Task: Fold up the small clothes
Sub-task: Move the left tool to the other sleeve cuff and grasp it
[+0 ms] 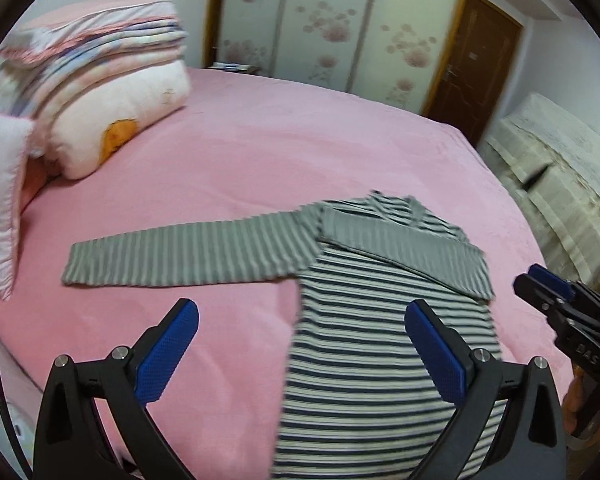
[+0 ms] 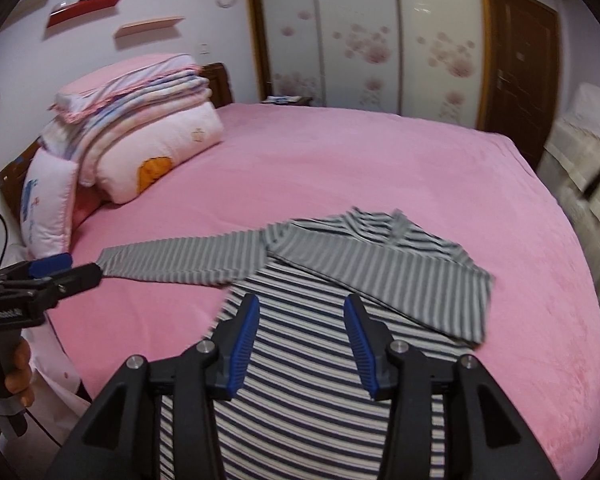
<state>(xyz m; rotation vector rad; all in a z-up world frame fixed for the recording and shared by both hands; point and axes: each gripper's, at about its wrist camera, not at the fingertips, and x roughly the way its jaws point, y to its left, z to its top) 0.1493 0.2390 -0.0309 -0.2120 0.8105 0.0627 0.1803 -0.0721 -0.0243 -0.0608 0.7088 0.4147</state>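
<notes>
A striped long-sleeved shirt [image 1: 372, 340] lies flat on the pink bed [image 1: 300, 140]. One sleeve [image 1: 180, 256] stretches out to the left; the other sleeve [image 1: 412, 252] is folded across the chest. My left gripper [image 1: 302, 308] hovers over the shirt's left edge, open wide with nothing between its blue pads. My right gripper [image 2: 302, 300] hangs over the shirt's body [image 2: 300, 400], jaws partly apart and holding nothing. Each gripper shows in the other's view: the right gripper [image 1: 540, 280] at the right edge, the left gripper [image 2: 72, 268] near the tip of the outstretched sleeve [image 2: 172, 260].
A stack of folded quilts and pillows [image 2: 148, 120] sits at the bed's far left corner. A flowered wardrobe [image 2: 380, 40] and a brown door [image 2: 520, 60] stand behind the bed. A covered piece of furniture [image 1: 560, 184] stands to the bed's right. A hand [image 2: 18, 376] holds the left gripper's handle.
</notes>
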